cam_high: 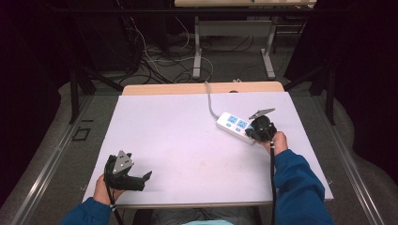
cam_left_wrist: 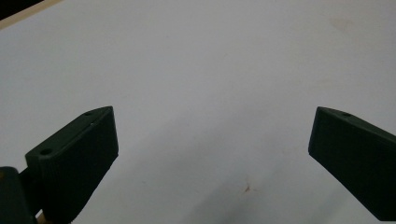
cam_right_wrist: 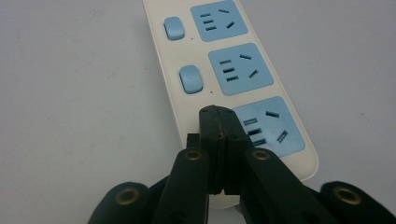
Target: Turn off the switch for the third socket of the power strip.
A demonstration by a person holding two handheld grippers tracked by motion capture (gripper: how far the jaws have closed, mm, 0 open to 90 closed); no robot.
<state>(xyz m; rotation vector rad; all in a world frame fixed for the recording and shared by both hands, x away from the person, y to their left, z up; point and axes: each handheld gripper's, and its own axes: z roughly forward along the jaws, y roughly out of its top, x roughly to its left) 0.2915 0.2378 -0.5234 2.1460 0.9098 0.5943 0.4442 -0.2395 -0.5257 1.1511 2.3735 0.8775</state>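
High view: power strip (cam_high: 236, 126) lies right of centre on the white worktop (cam_high: 178, 140), right hand-held gripper (cam_high: 259, 131) at its near end. Left gripper view: left hand-held gripper (cam_left_wrist: 212, 140) released, jaws wide over bare surface. Right gripper view: jaws clenched (nothing between them), tips over the strip's nearest switch spot.

White power strip (cam_right_wrist: 233, 79), blue sockets, flat on table

The power strip (cam_high: 236, 127) lies on the table (cam_high: 178, 140) toward two o'clock, its cable (cam_high: 210, 101) running to twelve. The right gripper (cam_high: 259, 132) sits on the strip's near end; the left gripper (cam_high: 141, 180) rests at seven o'clock.
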